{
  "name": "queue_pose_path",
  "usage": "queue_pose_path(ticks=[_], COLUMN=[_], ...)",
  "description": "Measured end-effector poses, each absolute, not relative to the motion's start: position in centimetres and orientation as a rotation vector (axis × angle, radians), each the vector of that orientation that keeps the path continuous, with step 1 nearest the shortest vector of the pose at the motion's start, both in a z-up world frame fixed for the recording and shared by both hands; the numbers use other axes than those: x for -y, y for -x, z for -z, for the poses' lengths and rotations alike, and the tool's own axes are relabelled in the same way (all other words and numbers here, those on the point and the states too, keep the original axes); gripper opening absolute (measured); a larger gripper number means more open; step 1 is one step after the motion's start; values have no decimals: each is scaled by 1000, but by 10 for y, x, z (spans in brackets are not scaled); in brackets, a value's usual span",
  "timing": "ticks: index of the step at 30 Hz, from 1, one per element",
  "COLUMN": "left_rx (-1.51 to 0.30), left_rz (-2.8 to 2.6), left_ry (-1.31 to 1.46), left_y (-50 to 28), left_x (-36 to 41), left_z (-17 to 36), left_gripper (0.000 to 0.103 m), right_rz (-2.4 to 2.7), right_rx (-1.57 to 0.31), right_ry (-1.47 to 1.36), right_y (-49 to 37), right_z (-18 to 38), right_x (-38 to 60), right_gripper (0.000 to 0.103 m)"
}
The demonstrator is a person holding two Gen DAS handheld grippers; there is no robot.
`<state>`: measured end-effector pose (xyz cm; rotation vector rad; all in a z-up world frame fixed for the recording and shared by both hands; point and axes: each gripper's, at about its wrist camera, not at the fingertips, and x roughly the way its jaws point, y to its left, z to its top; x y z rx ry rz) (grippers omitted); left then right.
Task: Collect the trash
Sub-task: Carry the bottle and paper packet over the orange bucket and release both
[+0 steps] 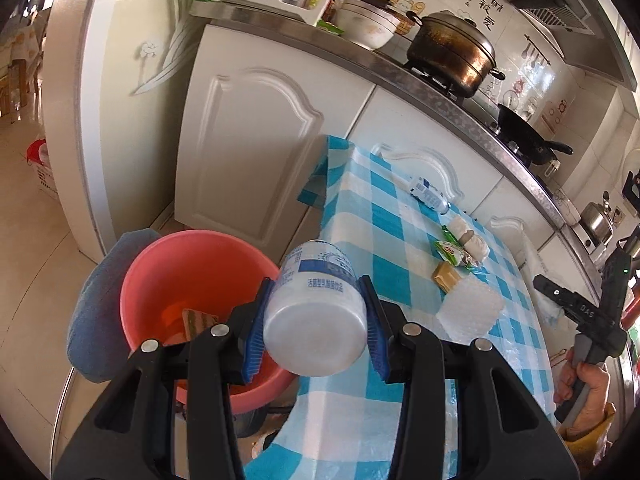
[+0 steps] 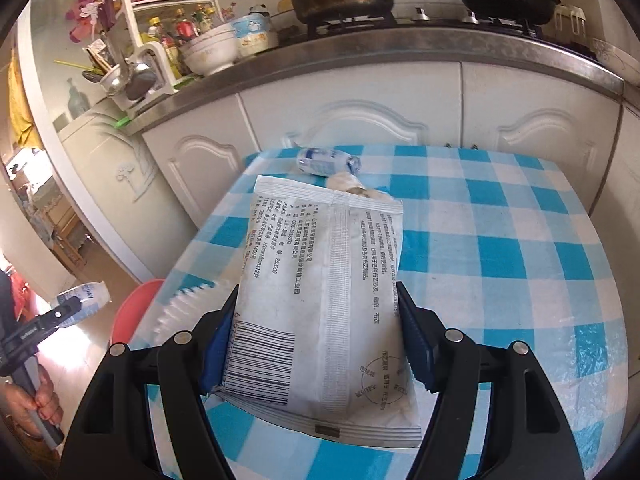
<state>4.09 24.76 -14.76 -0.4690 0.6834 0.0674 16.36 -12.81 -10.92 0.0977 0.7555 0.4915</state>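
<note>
My left gripper point(image 1: 316, 312) is shut on a white plastic bottle with a blue label point(image 1: 316, 304), held at the table's left edge, just right of and above a pink bucket point(image 1: 188, 276) on the floor. The bucket holds a brownish wrapper point(image 1: 198, 320). My right gripper point(image 2: 320, 332) is shut on a white printed packet point(image 2: 324, 292), held above the blue-checked tablecloth point(image 2: 500, 248). A second small bottle point(image 2: 326, 161) lies at the table's far edge. In the left wrist view, a green wrapper point(image 1: 452, 251), a tan piece point(image 1: 446, 276) and bubble wrap point(image 1: 472, 310) lie on the table.
White cabinets point(image 1: 256, 140) and a steel counter with a pot point(image 1: 452, 50) and a pan point(image 1: 524, 132) stand behind the table. A blue cloth point(image 1: 96, 304) hangs left of the bucket. A white fridge point(image 2: 116, 164) stands to the left.
</note>
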Motion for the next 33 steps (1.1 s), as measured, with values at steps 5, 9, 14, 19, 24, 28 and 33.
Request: queue_pose_path(ticks=[5,9,14,19,24,28,33], left_rx=[-667,-672,-686,-706,-719,-735,-764], left_rz=[-142,-184,-223,-239,-248,-259,-265], left_ry=[482,494,492,502,523,535,541], left_y=[-29,-26,-29,-35,-37,-40,-45], left_x=[-275,-291,-301,-307,-315,-320,-322], left_z=[150,156,166,179,190,199,211], left_gripper=[44,44,44,44,44,44,44], right_rz=[-647,-769,-891,-960,-991,-995,-1004], right_rx=[-728,-734,-774,-820,-862,-880,-918], right_ry=[-73,-29,31,106,161,199,212], right_y=[-151,-141,-131,-123,-119,-119,-124], right_z=[81,72,77,95,116,131,150], right_x=[73,21,-43,-96,-127,-143,-155], right_gripper=[71,72,72,72,72,72,74])
